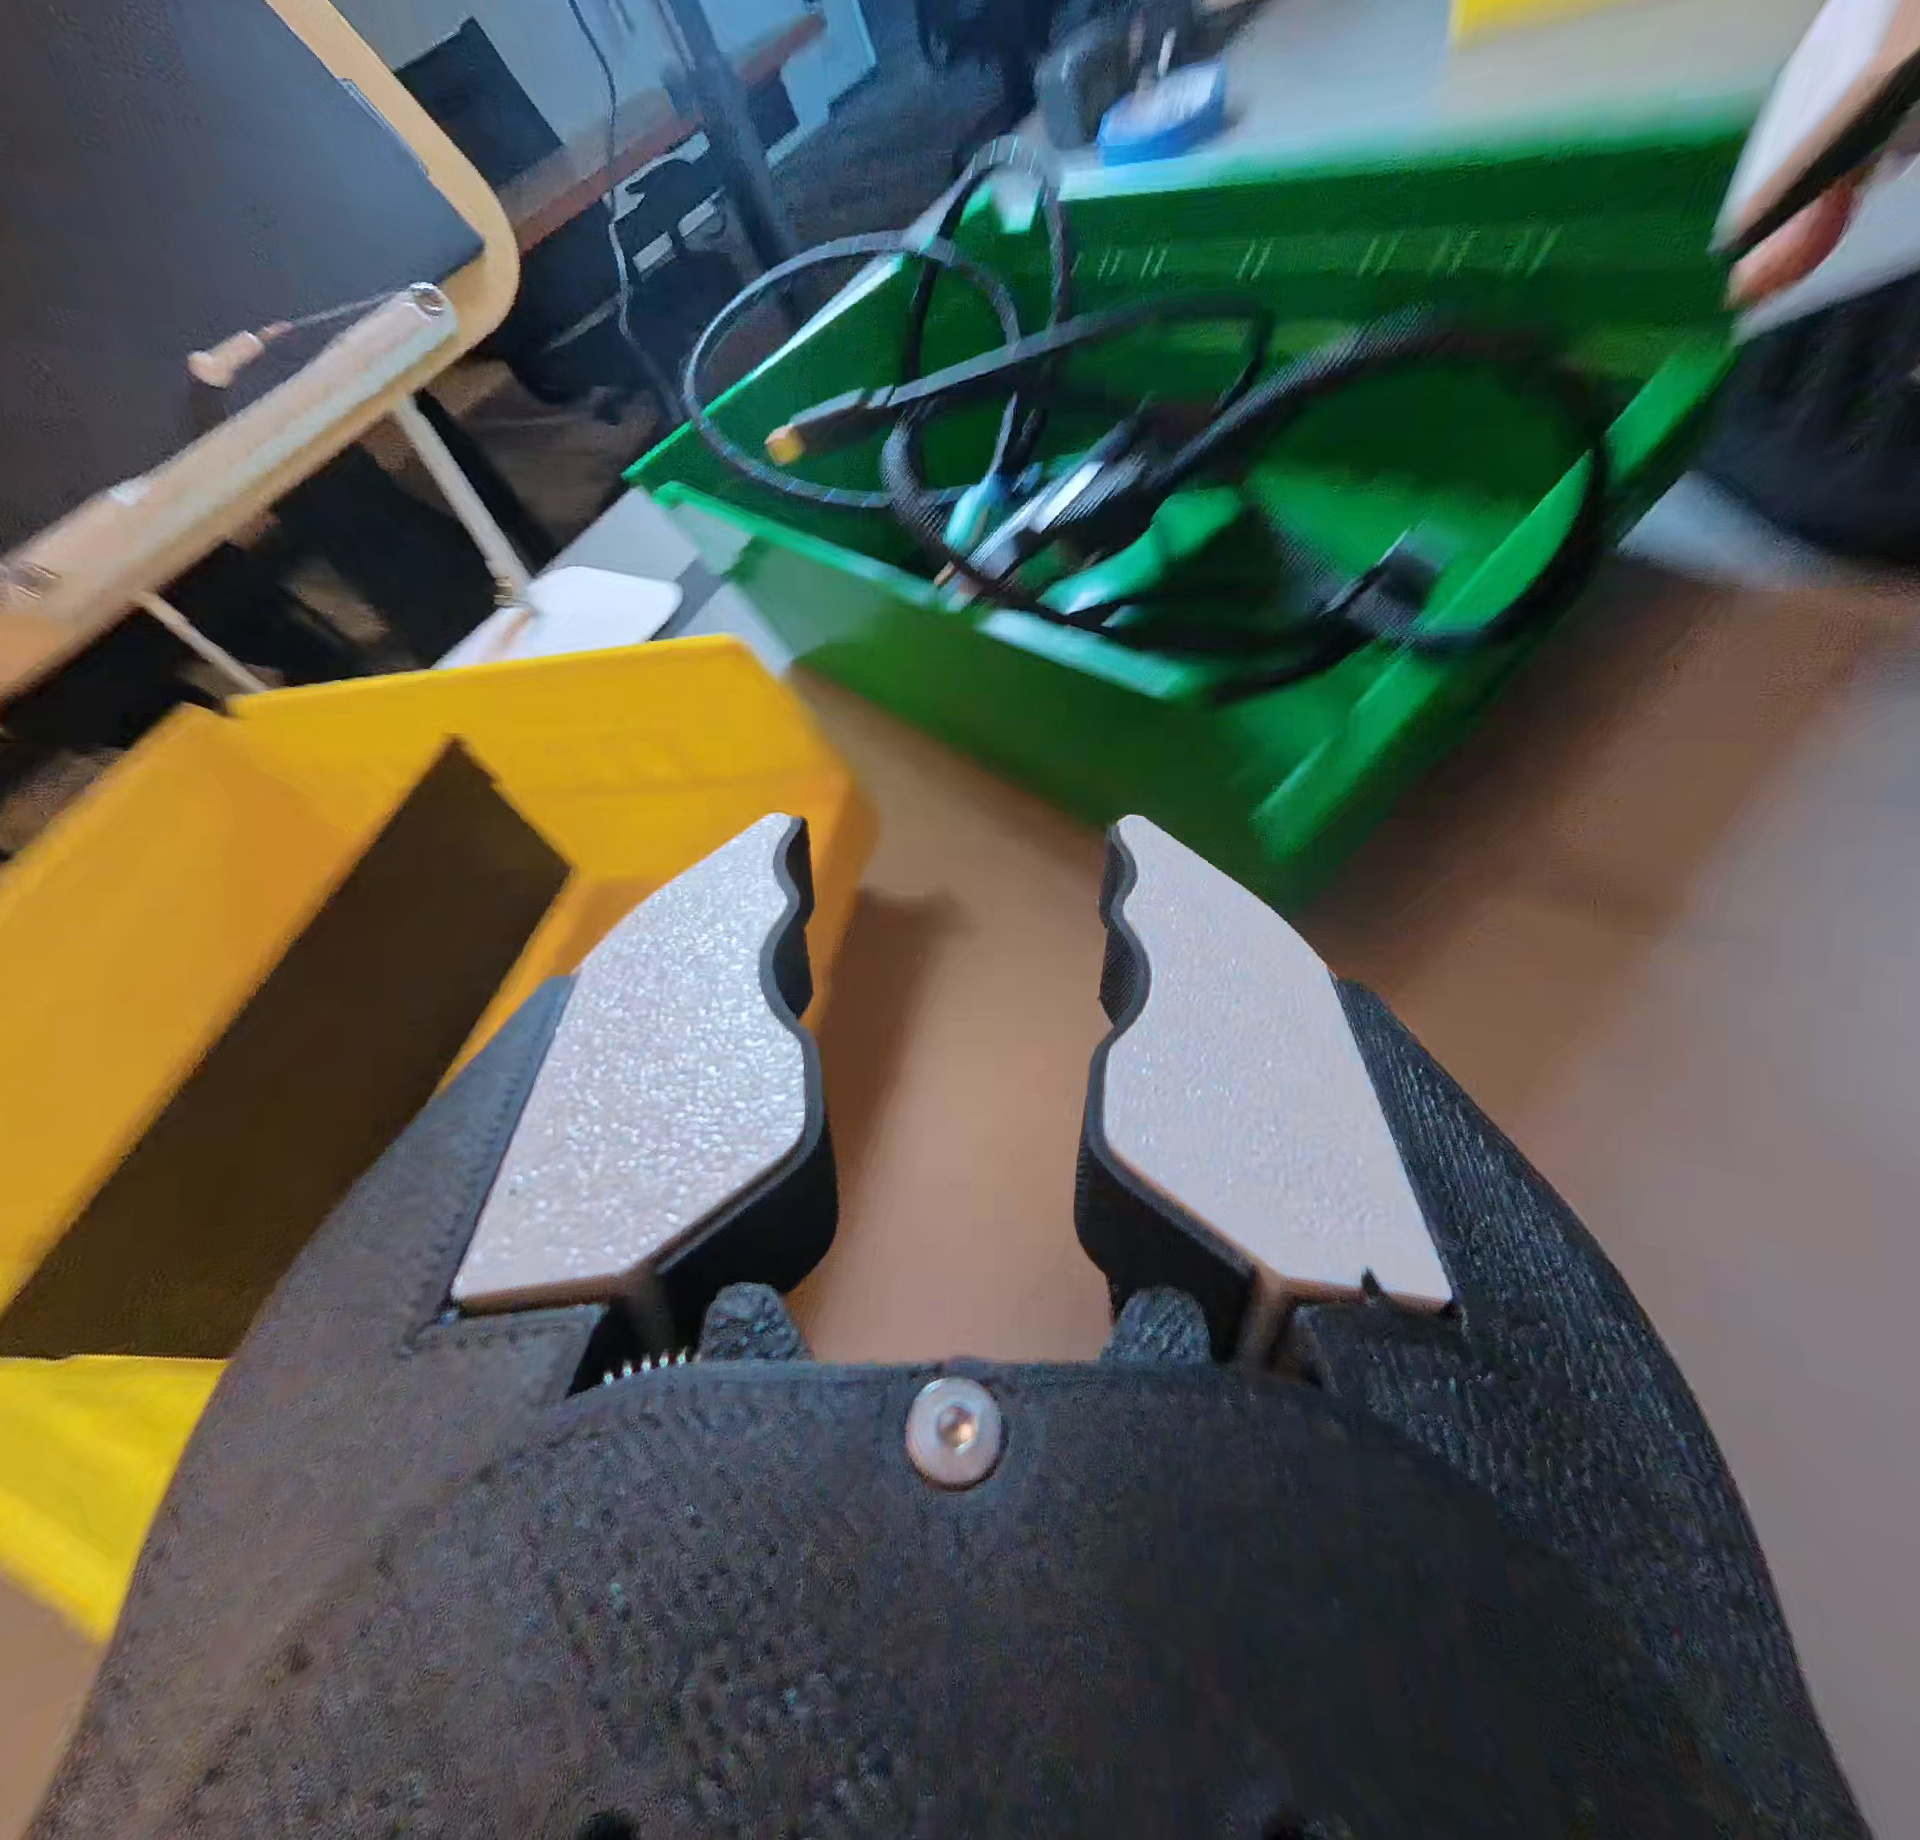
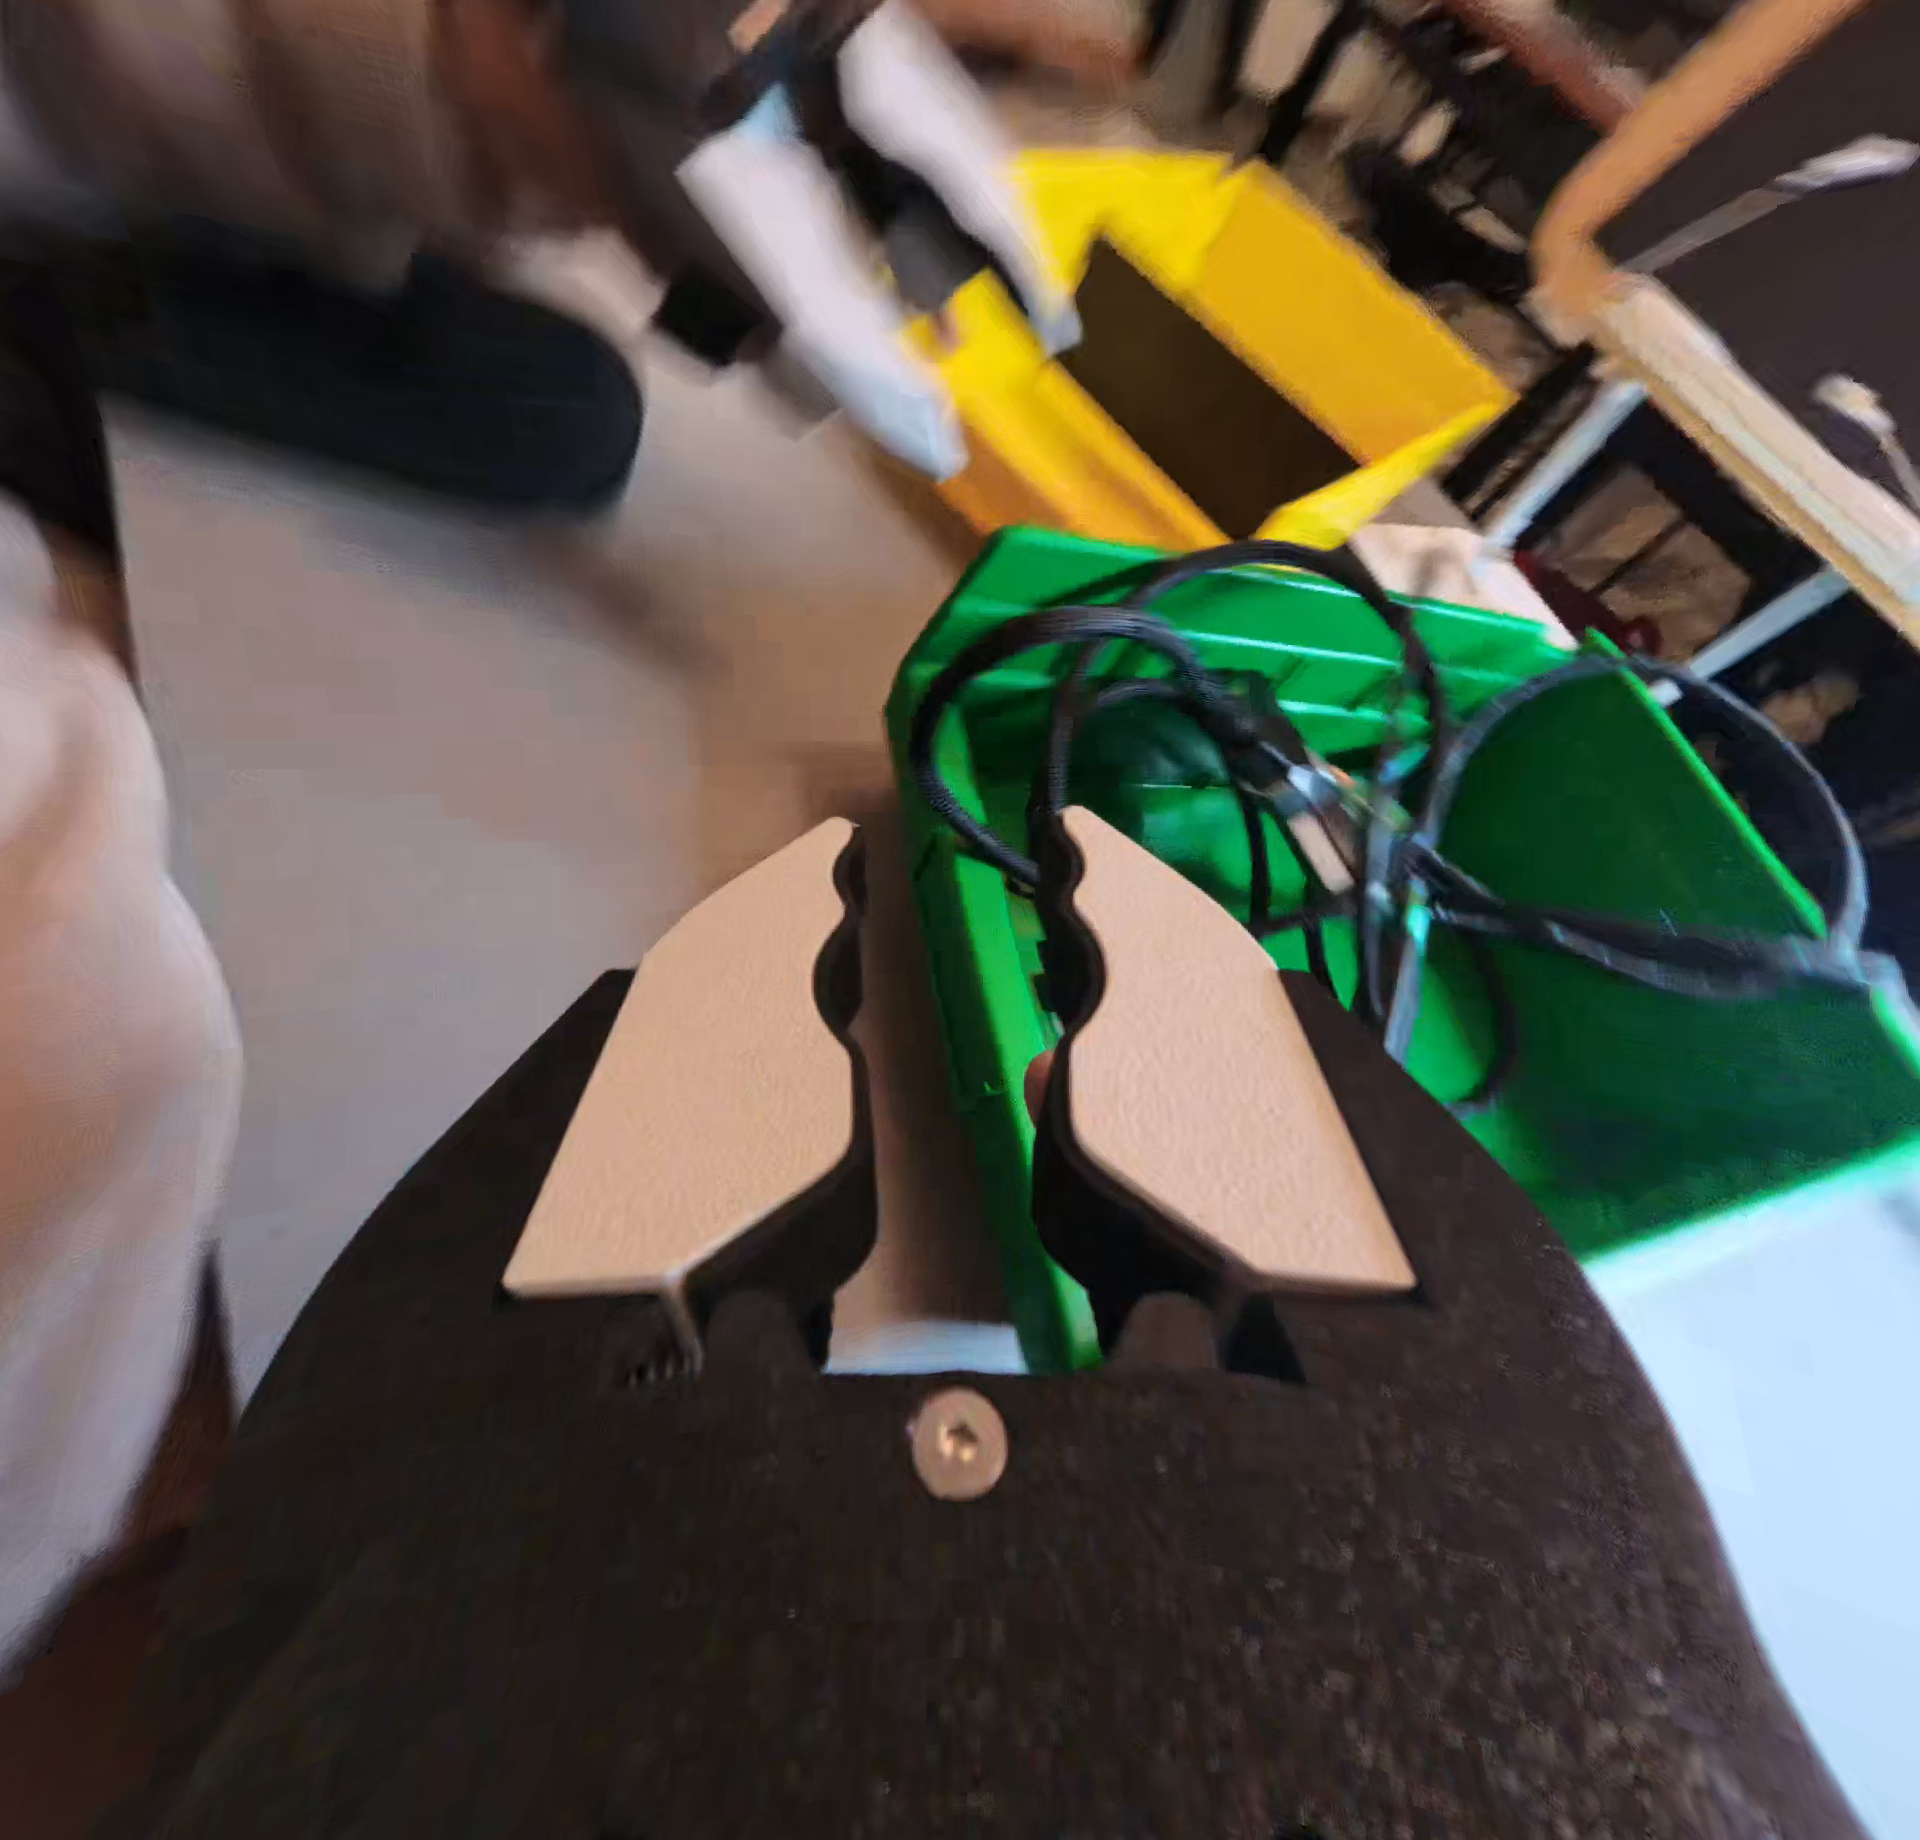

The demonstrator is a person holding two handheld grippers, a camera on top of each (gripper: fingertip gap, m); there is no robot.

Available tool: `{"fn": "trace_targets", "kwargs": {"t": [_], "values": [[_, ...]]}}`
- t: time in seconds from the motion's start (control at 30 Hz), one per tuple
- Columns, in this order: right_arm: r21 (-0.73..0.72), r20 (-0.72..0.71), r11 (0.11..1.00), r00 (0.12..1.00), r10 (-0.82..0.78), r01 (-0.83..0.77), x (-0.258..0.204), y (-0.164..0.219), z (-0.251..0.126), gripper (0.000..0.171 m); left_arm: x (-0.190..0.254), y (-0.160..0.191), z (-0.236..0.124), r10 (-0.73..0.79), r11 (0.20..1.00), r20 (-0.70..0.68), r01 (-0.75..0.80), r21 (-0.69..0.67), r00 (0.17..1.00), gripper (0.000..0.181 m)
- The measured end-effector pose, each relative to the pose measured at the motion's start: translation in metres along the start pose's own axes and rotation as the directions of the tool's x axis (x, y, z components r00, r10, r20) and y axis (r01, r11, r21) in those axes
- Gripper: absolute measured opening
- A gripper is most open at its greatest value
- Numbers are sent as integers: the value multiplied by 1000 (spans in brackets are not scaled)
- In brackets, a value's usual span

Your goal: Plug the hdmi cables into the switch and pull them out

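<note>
The black cables (image 1: 1049,356) lie coiled and tangled in the green bin (image 1: 1039,689), one plug (image 1: 821,426) pointing left over its edge; something small and blurred lies among them (whether it is the switch I cannot tell). A yellow bin (image 1: 644,741) stands just left of it on the brown surface (image 1: 1558,1011), something dark inside. The left hand-held gripper (image 1: 954,855) hangs wide open over the surface, holding nothing. The right hand-held gripper (image 2: 961,845) is partly open and empty, at the green bin's near wall.
</note>
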State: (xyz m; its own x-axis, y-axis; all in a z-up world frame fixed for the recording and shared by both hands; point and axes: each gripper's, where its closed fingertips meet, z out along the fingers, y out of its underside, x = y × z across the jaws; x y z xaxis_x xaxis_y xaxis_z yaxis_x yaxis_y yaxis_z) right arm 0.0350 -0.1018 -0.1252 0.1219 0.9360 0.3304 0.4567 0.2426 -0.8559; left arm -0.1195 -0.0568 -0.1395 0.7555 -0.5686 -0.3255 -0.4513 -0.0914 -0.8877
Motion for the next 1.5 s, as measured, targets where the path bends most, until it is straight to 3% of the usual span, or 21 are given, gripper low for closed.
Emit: {"fn": "trace_targets", "kwargs": {"t": [0.07,0.17,0.27,0.37,0.43,0.5,0.6,0.83,1.07,1.17,1.3,1.5], "values": [[147,-159,967,959,232,-210,35,1,-36,30,20,-14,-9,-121,991,-11,121,54,993,52],[286,-335,873,812,478,-395,77,32,-73,29,35,-14,-4,-214,976,33,212,40,976,53],[108,-364,870,796,484,-480,78,76,-45,57,48,-6,20,-306,951,36,307,-26,951,58],[137,-281,828,780,559,-544,71,79,-24,53,37,4,41,-272,957,156,284,-59,950,49],[124,-303,839,785,541,-530,75,83,-24,44,37,9,56,-280,955,175,293,-54,944,29],[101,-359,857,785,505,-506,81,88,-24,37,40,12,66,-276,956,201,290,-43,940,30],[-51,-537,929,794,284,-367,93,103,-30,24,44,4,67,-229,969,215,244,-43,949,17],[-50,-582,973,799,154,-223,83,89,-50,14,54,-23,46,-200,980,222,193,52,954,14],[75,-615,996,784,88,-53,81,7,-82,13,47,-85,-15,-169,971,279,111,211,945,14],[161,-592,987,801,89,10,79,-39,-76,13,30,-107,-56,-144,968,351,58,244,925,15],[291,-479,957,868,130,18,68,-97,-27,13,-4,-103,-123,-132,974,482,24,225,866,15],[370,-232,929,969,87,5,21,-160,84,13,-48,-52,-231,-141,989,650,74,130,746,16]]}}
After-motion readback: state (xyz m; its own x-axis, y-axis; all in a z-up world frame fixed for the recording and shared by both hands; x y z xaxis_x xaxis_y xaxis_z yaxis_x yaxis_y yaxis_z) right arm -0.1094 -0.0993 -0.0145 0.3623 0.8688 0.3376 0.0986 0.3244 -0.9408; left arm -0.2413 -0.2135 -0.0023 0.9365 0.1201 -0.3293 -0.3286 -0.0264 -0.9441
